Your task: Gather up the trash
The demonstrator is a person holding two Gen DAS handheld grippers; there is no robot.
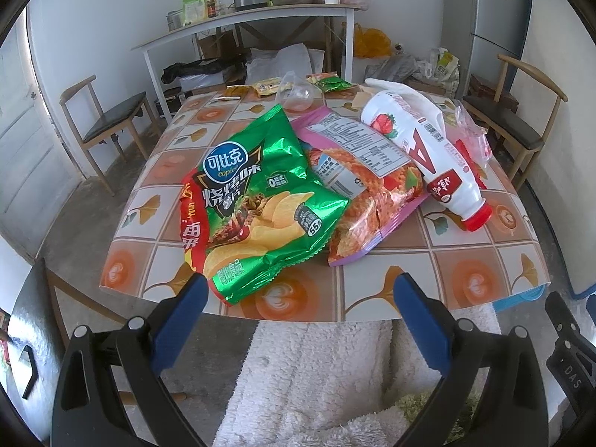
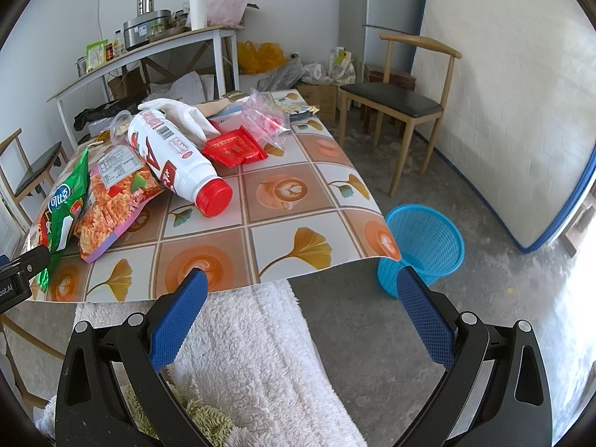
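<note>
The trash lies in a heap on the table, which has a cloth with orange squares and yellow leaves. Nearest the front edge is a green chip bag, crinkled and shiny, with chips drawn on it. A red wrapper peeks out from under its left side. Just to the right is an orange and pink snack bag, and the green bag lies over part of it. A white drink bottle with a red cap lies on its side, resting on the snack bag, with the cap pointing toward the front. A white glove lies against the far end of the bottle. Beside the bottle are a flat red packet and a crumpled clear plastic bag. Farther back is a clear plastic cup and some small wrappers.

A blue mesh bin stands on the floor by the right front corner of the table, partly under the hanging cloth.

The left gripper hangs at the front edge of the table, right by the green bag. Its blue pads are spread wide and hold nothing. The right gripper is also at the front edge, well apart from the trash, with its fingers wide apart and nothing between them.

A fluffy white cloth lies below both grippers. Wooden chairs stand around the table.
</note>
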